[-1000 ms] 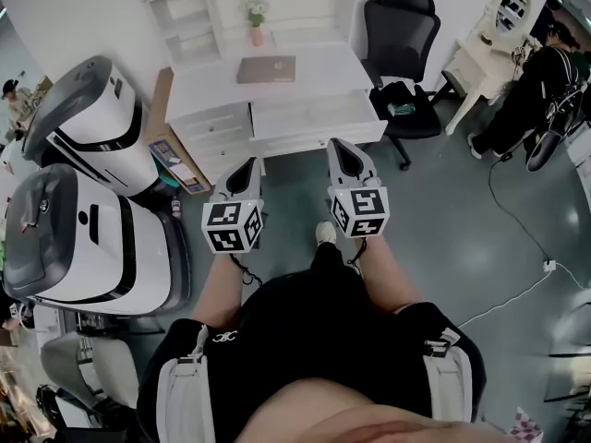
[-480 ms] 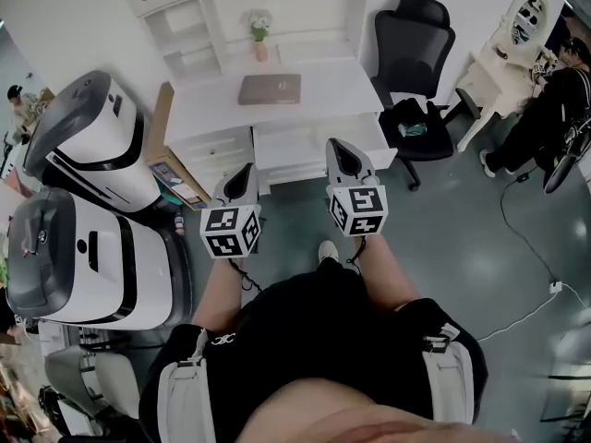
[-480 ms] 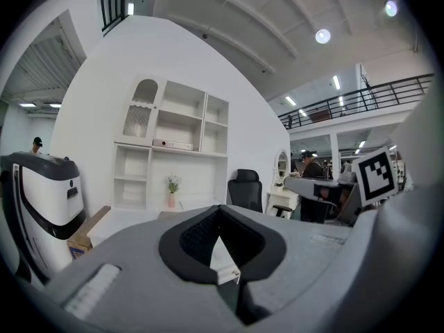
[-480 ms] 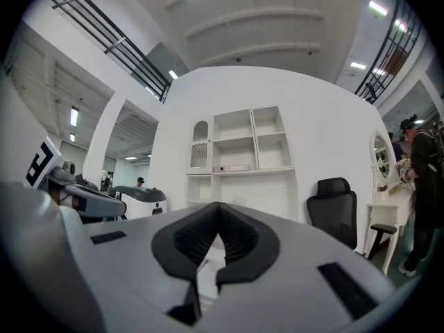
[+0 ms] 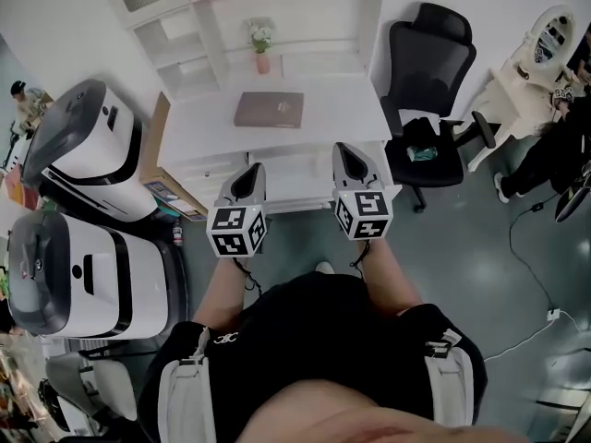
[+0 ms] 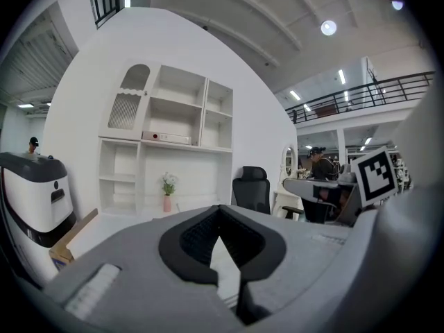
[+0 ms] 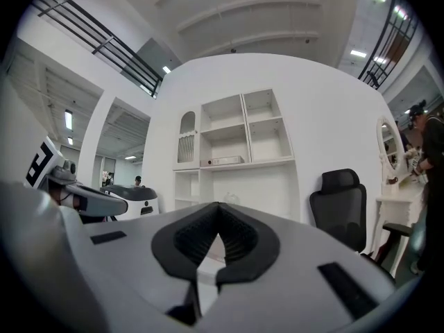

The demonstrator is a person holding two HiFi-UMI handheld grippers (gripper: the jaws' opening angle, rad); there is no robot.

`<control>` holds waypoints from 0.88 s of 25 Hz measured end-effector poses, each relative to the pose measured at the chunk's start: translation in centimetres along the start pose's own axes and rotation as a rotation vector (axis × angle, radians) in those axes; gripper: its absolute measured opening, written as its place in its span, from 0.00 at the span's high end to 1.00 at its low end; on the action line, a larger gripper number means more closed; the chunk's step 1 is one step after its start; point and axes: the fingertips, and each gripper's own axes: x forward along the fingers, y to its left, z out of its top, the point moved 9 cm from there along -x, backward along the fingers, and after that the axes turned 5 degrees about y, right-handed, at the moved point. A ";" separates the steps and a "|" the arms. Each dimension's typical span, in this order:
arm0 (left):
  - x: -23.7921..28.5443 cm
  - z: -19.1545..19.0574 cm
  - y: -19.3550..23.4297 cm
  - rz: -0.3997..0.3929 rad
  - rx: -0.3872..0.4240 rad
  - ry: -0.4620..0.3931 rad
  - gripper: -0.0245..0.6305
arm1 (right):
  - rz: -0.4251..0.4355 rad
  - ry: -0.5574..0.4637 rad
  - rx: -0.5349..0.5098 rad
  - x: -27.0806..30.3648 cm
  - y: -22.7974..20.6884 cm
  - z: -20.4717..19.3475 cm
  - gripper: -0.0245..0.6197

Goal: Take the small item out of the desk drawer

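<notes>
Both pairs of jaws are pressed together, empty. The left gripper [image 5: 255, 170] and right gripper [image 5: 344, 149] hover at the front edge of the desk [image 5: 323, 109], over its drawer [image 5: 297, 175]. The small item is not visible. By the back edge, a pink vase [image 5: 263, 61] holds flowers.

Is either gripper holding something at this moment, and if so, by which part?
Nothing is held. The left gripper and the right gripper both have their jaws together, empty.

Both arms extended forward; left tool [image 5: 250, 172] and right tool [image 5: 348, 151] closed, empty.
</notes>
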 end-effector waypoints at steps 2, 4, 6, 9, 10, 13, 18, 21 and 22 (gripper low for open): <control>2.8 0.7 0.0 -0.004 -0.002 0.016 0.94 | 0.004 0.012 -0.001 2.1 -1.9 0.2 0.97; 5.4 1.4 0.1 -0.005 -0.005 0.034 0.94 | 0.012 0.029 0.008 4.1 -3.6 0.3 0.97; 7.5 1.8 0.3 -0.004 -0.012 0.046 0.94 | 0.022 0.049 0.018 5.8 -4.8 0.2 0.97; 9.8 1.7 1.3 -0.005 -0.023 0.057 0.94 | 0.018 0.063 0.020 8.2 -6.1 -0.6 0.97; 10.6 1.6 1.8 -0.010 -0.027 0.064 0.94 | 0.011 0.068 0.026 9.1 -6.5 -0.8 0.97; 12.6 1.2 3.7 -0.027 -0.037 0.091 0.94 | -0.006 0.101 0.055 11.2 -6.8 -1.5 0.97; 16.0 1.9 6.4 -0.074 -0.031 0.091 0.94 | -0.050 0.158 0.062 14.0 -6.9 -2.7 0.97; 17.9 2.3 7.5 -0.115 -0.019 0.099 0.94 | -0.094 0.176 0.082 15.2 -7.2 -3.2 0.97; 18.4 2.4 7.9 -0.127 -0.019 0.101 0.94 | -0.104 0.181 0.088 15.5 -7.3 -3.4 0.97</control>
